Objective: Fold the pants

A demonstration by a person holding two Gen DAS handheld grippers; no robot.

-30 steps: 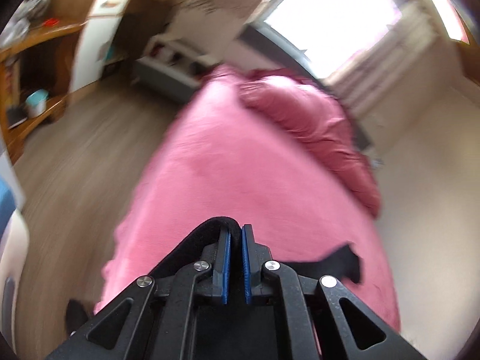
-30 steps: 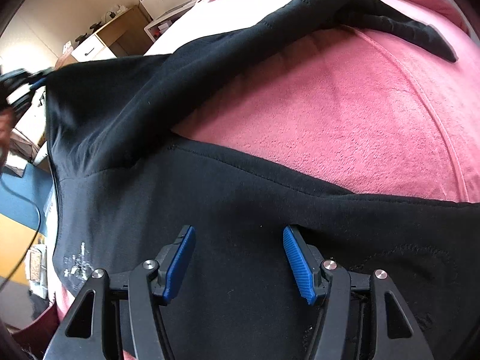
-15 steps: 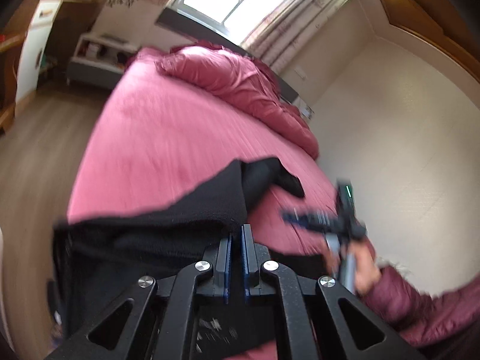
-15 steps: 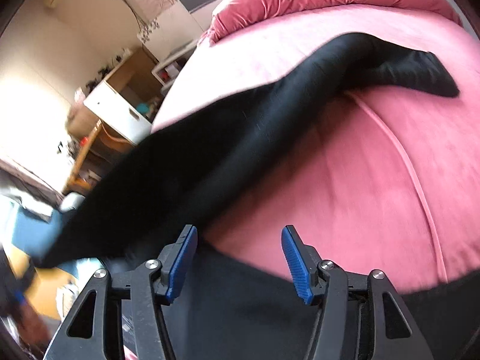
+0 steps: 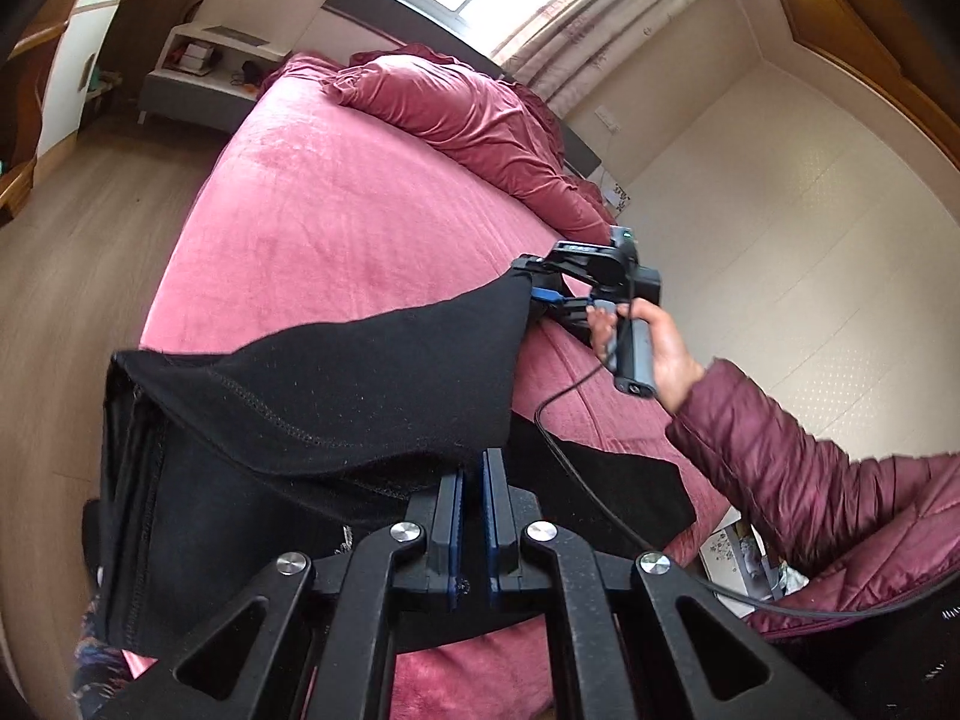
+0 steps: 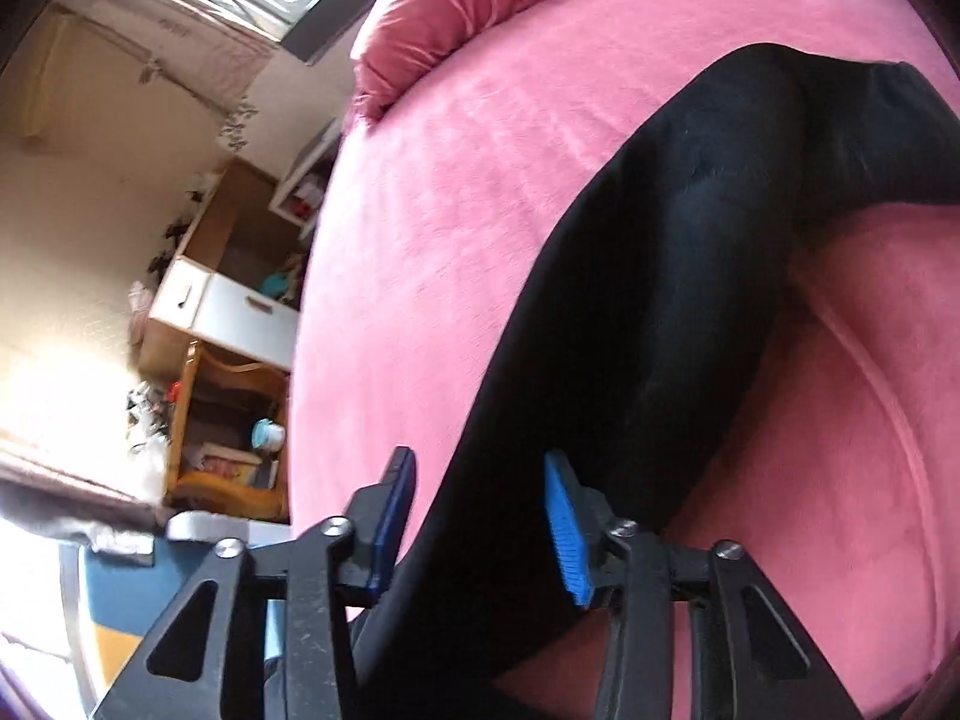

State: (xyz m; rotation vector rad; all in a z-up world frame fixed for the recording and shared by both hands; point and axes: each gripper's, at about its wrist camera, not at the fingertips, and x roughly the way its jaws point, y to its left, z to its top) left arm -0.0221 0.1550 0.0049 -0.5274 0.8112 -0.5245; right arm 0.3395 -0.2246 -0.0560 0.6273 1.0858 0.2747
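Note:
Black pants (image 5: 336, 384) hang lifted above the pink bed (image 5: 336, 222). My left gripper (image 5: 473, 480) is shut on the pants' edge at the near side. My right gripper (image 5: 537, 294), held by a hand in a maroon sleeve, sits at the far corner of the lifted fabric. In the right wrist view the right gripper (image 6: 480, 516) stands open with the black pants (image 6: 672, 276) running between its blue pads (image 6: 564, 534), and one leg trails across the bed (image 6: 456, 192). I cannot tell whether the pads touch the cloth.
A crumpled maroon duvet (image 5: 474, 114) lies at the head of the bed under the window. A white low shelf (image 5: 198, 69) and wooden shelving (image 6: 228, 414) stand left of the bed. Wooden floor (image 5: 78, 252) runs along the bed's left side.
The pants have been lifted higher off the bed. The right gripper has swung to the far corner of the fabric and the leg now runs between its open pads. The left stays shut.

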